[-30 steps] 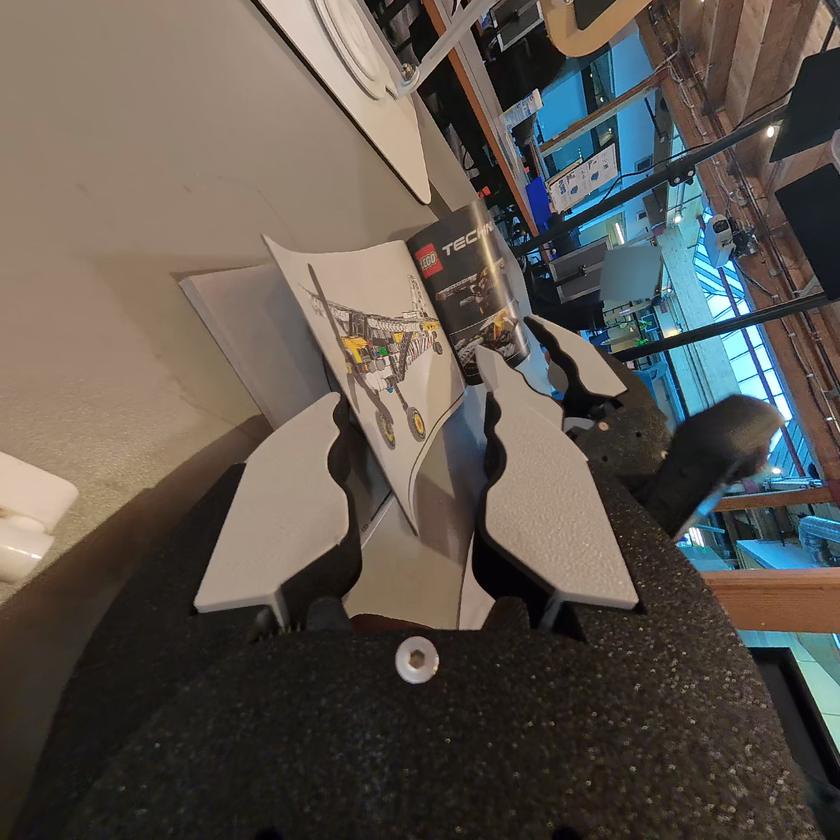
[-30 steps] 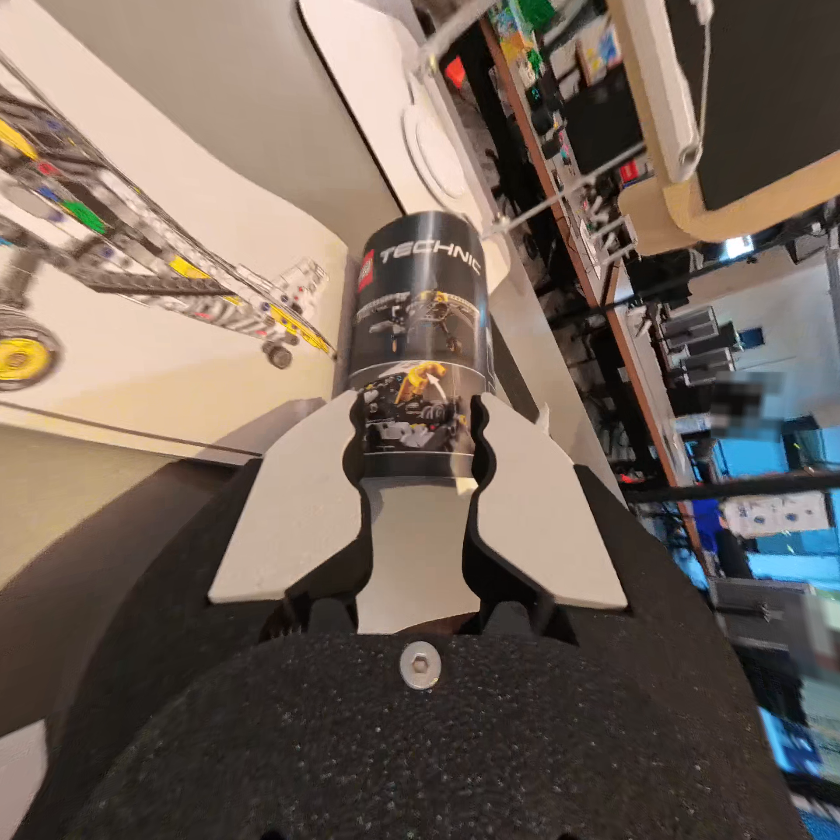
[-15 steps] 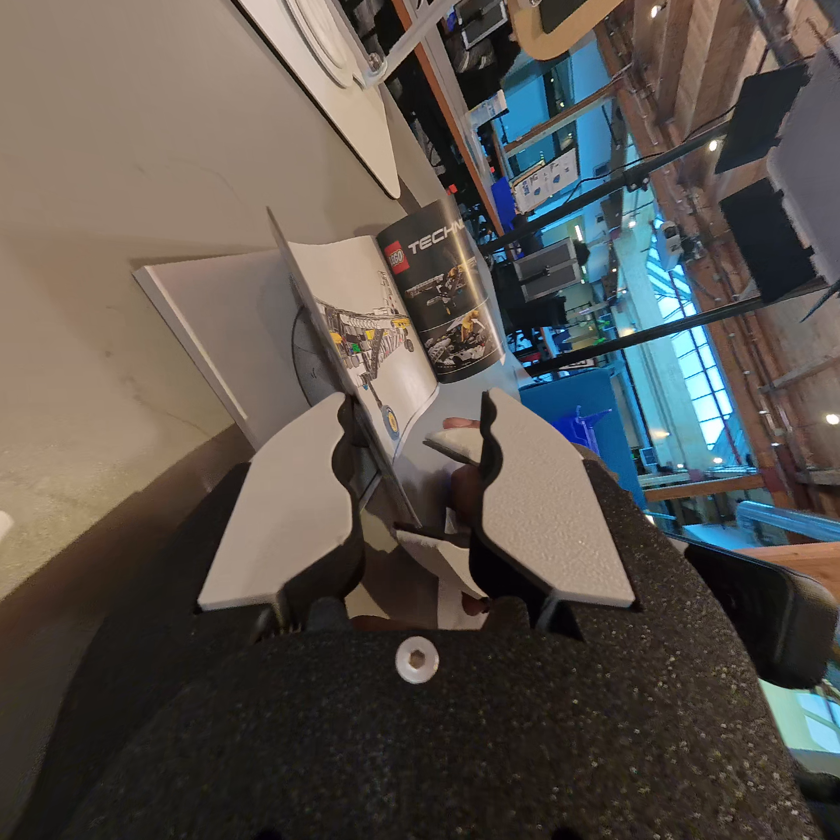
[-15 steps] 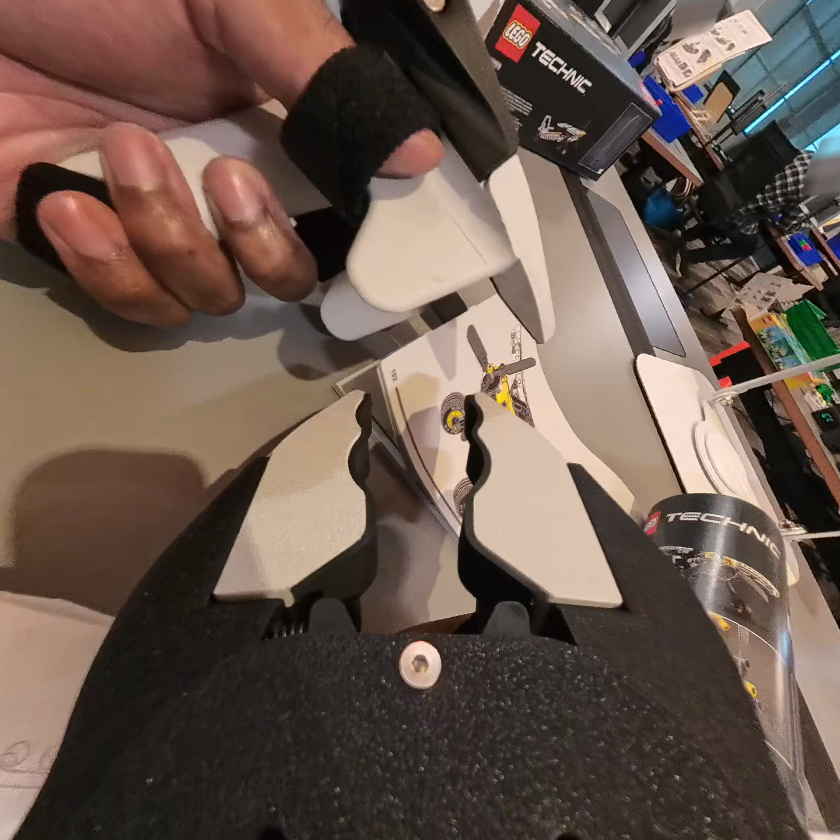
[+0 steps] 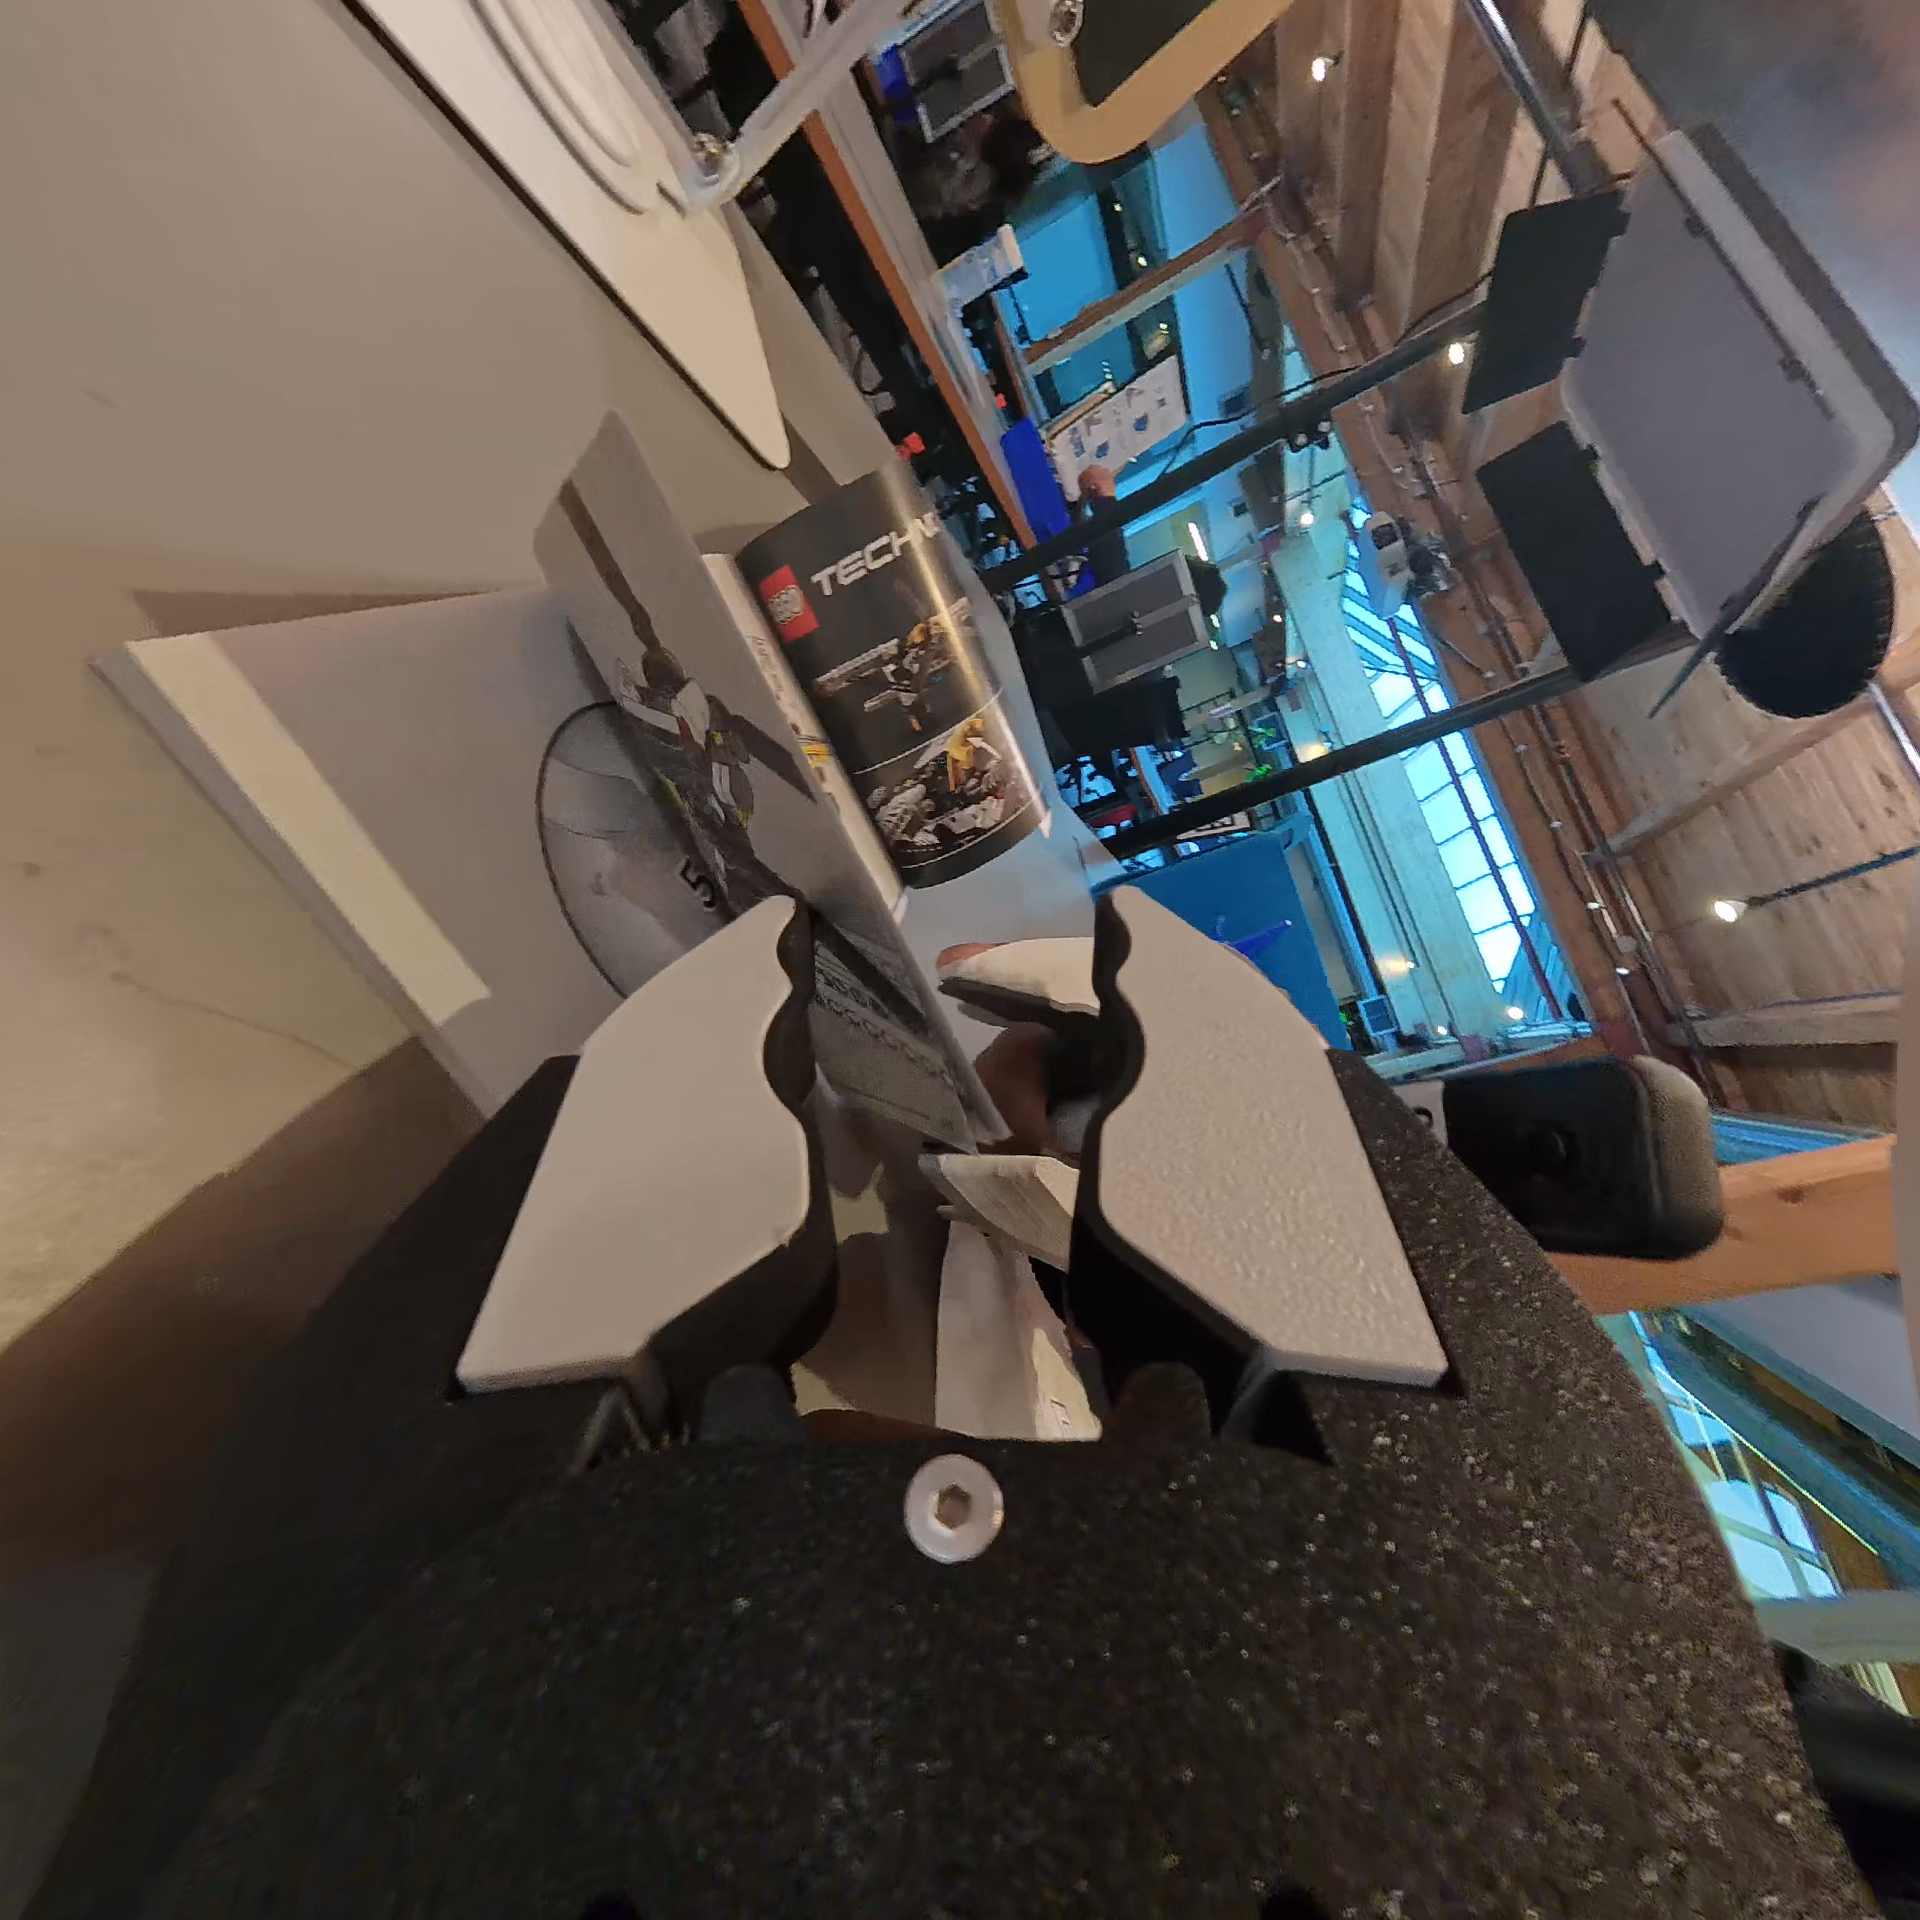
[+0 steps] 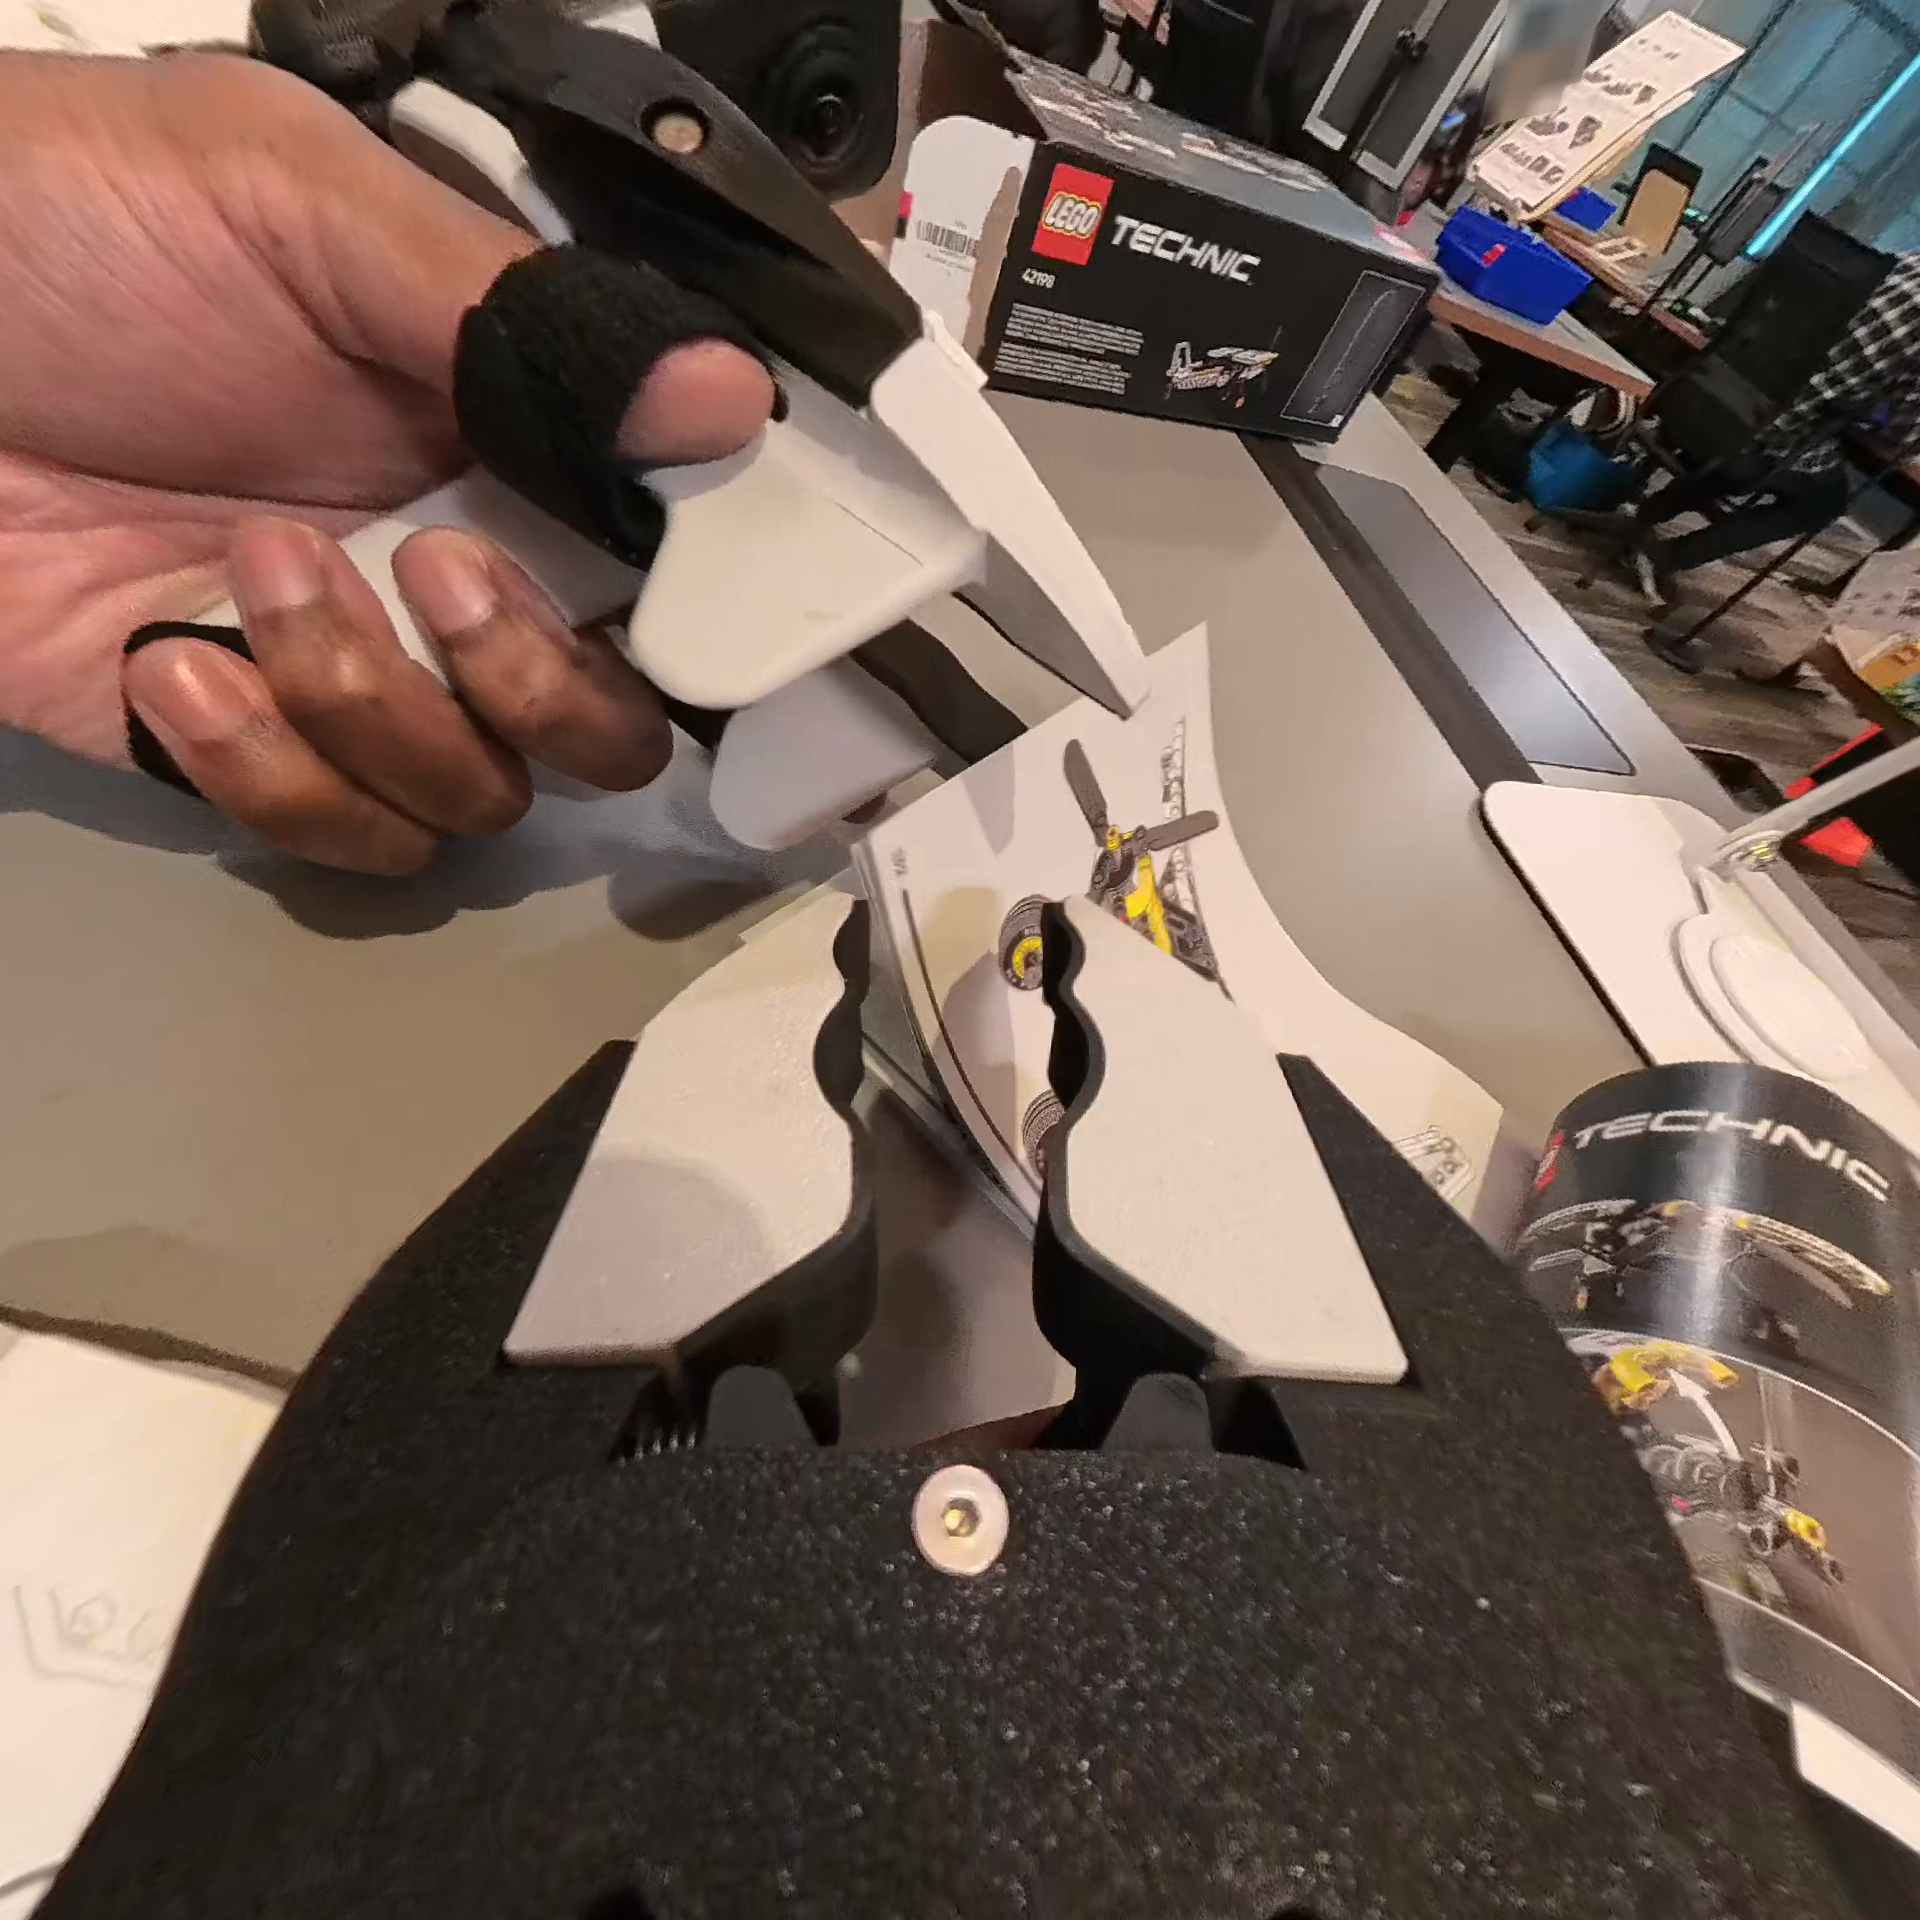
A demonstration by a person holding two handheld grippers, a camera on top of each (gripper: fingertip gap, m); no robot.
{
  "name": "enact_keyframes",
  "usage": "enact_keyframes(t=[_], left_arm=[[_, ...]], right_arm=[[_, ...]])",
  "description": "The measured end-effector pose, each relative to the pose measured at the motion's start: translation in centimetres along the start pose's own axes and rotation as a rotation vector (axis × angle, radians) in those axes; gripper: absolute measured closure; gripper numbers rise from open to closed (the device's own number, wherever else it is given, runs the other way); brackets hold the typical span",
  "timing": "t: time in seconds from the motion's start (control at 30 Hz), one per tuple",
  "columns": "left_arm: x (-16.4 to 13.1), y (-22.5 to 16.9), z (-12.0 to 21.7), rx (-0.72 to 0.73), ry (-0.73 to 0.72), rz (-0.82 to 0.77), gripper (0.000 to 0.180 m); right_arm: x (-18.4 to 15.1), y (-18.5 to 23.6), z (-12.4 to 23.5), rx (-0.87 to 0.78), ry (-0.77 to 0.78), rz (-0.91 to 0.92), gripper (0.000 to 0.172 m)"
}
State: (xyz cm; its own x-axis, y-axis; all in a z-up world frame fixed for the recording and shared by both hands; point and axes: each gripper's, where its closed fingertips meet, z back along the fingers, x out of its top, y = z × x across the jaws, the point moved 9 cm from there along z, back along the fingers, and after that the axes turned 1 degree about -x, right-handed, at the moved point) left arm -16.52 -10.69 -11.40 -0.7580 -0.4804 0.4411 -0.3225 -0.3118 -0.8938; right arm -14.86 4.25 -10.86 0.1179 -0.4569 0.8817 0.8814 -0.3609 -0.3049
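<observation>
Straddling one lifted page of an open instruction booklet (image 6: 1049, 821) with both grippers; neither is clamped on it.

Nearest, the right gripper (image 6: 954, 925) has its jaws apart around the page's lower edge, with a clear gap at the right-hand pad, so nothing is gripped. Just beside it, the booklet's glossy dark cover (image 6: 1714, 1247) curls upward. Beyond, the left gripper (image 5: 945, 914), held in a person's hand (image 6: 260, 416), is spread about the page's top corner. The paper runs close along one finger and stands clear of the other. The booklet rests on the beige counter (image 6: 312, 1039), near a white board (image 6: 1610, 883). A dark toy box (image 6: 1195, 312) sits at the far edge.
</observation>
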Motion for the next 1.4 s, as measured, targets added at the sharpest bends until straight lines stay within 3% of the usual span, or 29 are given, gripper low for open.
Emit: enact_keyframes(t=[0.1, 0.27, 0.4, 0.67, 1.4], left_arm=[[-0.1, 0.2, 0.0, -0.028, -0.006, 0.030, 0.131], [0.0, 0.3, 0.0, -0.009, 0.002, 0.019, 0.132], [-0.2, 0.4, -0.2, 0.023, 0.024, -0.009, 0.133], [-0.2, 0.2, -0.2, 0.008, 0.013, -0.013, 0.133], [-0.4, 0.5, -0.3, 0.038, 0.041, -0.019, 0.133]], right_arm=[[0.0, -0.5, 0.6, 0.053, -0.041, -0.074, 0.140], [-0.3, -2.3, 1.4, 0.147, -0.130, -0.346, 0.140], [0.2, -3.2, 0.9, 0.175, -0.081, -0.471, 0.136], [1.5, -2.3, -0.2, 0.129, 0.108, -0.468, 0.133], [-0.6, -3.3, -0.7, 0.184, 0.100, -0.650, 0.135]])
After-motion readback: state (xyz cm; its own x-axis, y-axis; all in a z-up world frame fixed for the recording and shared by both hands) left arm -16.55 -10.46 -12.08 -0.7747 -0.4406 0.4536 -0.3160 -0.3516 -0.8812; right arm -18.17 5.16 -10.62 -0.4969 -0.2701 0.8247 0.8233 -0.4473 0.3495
